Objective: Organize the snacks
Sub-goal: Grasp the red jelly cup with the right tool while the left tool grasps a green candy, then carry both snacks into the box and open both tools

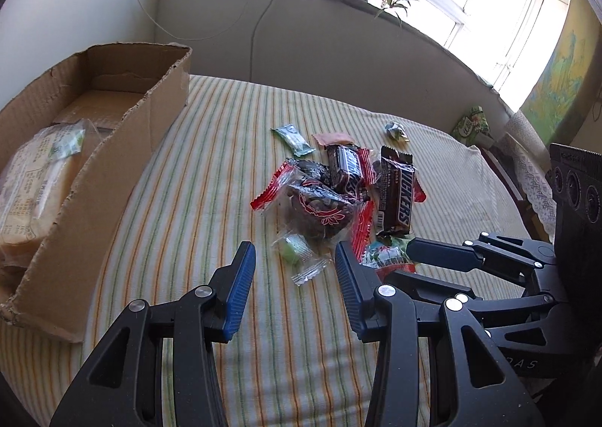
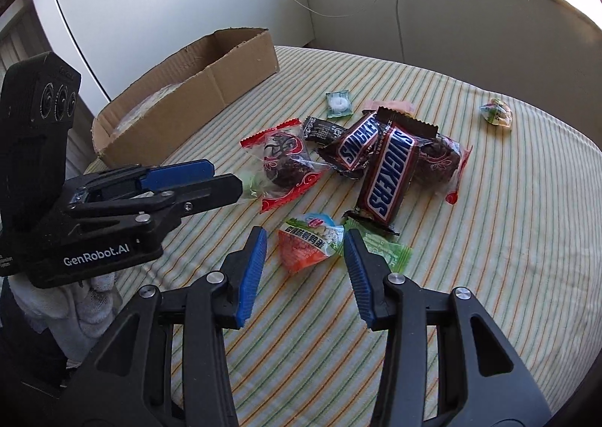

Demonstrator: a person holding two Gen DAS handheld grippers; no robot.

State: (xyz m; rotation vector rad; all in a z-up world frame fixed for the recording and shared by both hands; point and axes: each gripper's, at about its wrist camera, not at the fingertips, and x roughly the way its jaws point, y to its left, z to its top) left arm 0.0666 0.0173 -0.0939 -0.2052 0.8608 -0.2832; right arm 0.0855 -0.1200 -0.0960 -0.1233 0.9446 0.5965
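The left hand-held gripper [image 1: 295,269] hovers with jaws apart around a small green candy [image 1: 295,252] at the near edge of the snack pile on the striped worktop [image 1: 210,171]. The right hand-held gripper [image 2: 305,248] straddles an orange-and-green triangular packet [image 2: 310,248], pads not touching it. The cardboard box [image 2: 225,77] sits well apart

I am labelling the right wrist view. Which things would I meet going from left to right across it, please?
Left tool → cardboard box → red-edged cake packet → orange and green triangular packet → upright Snickers bar → small wrapped candy far right.
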